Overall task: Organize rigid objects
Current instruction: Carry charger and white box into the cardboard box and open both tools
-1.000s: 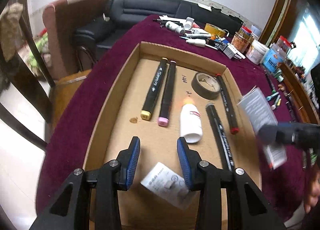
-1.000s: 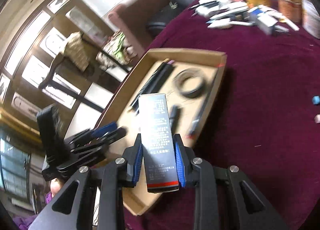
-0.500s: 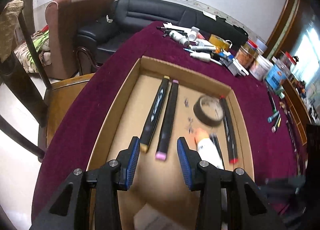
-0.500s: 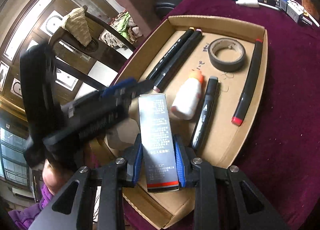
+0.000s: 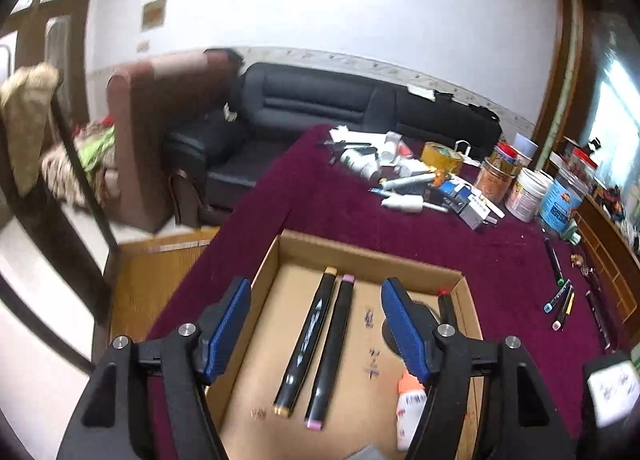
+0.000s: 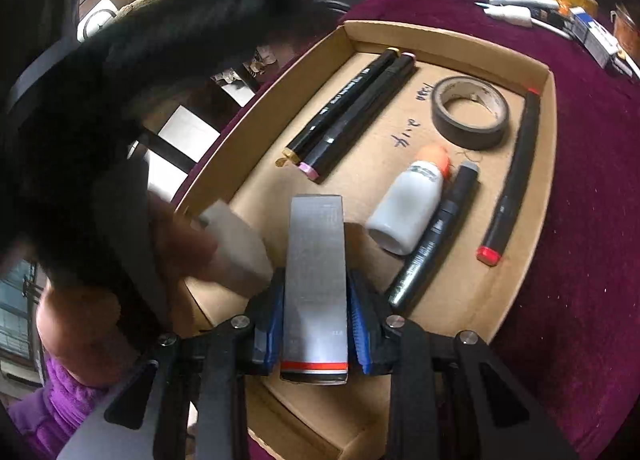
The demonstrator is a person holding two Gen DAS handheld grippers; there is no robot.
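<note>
We see a matt brown cardboard tray (image 6: 448,56) on a surface (image 6: 592,220) of fuzzy maroon cloth. Its markers (image 6: 356,108) are glossy black plastic; the grey box (image 6: 316,272) looks like smooth, faintly sheened card.

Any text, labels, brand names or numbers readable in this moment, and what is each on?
None can be quoted.
Grey box in the right tool: print blurred.
Cardboard tray floor: handwritten ink marks, unreadable.
Black markers: white print too small.
Glue bottle label: blurred.
Blue jar: label too small.
</note>
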